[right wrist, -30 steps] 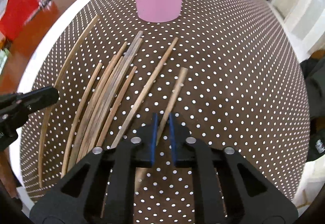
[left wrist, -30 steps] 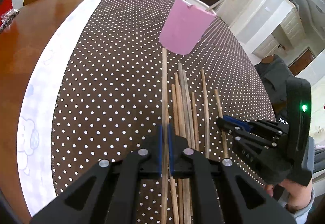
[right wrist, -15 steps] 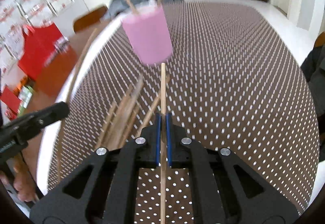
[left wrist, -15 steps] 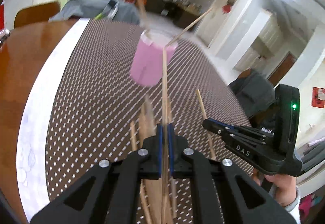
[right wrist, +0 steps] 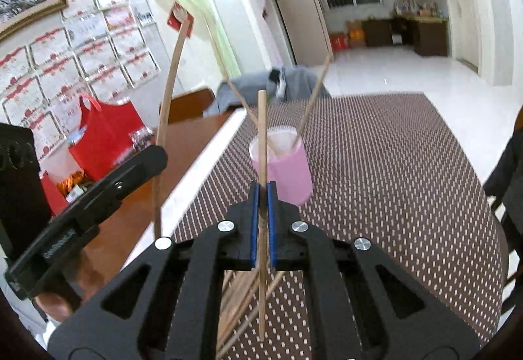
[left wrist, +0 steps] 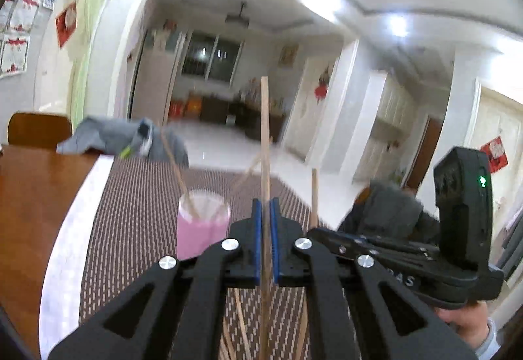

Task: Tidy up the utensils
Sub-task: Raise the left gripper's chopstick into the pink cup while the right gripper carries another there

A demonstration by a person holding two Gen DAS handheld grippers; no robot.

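My left gripper (left wrist: 265, 213) is shut on a long wooden chopstick (left wrist: 264, 131) held upright above the table. My right gripper (right wrist: 262, 196) is shut on another wooden chopstick (right wrist: 262, 131), also upright. A pink cup (left wrist: 202, 226) stands on the dotted brown tablecloth ahead and holds two chopsticks; it also shows in the right wrist view (right wrist: 284, 167). Several loose chopsticks (right wrist: 242, 301) lie on the cloth below the grippers. The right gripper shows at the right of the left wrist view (left wrist: 327, 234), the left gripper at the left of the right wrist view (right wrist: 153, 157).
The brown dotted tablecloth (right wrist: 392, 180) covers a wooden table (left wrist: 29, 196). A red bag (right wrist: 101, 134) sits at the table's left side. A grey garment (left wrist: 121, 138) hangs over a chair at the far end.
Both grippers have lifted their chopsticks off the cloth and tilted them upright. The views now look across the table toward the cup and the room.
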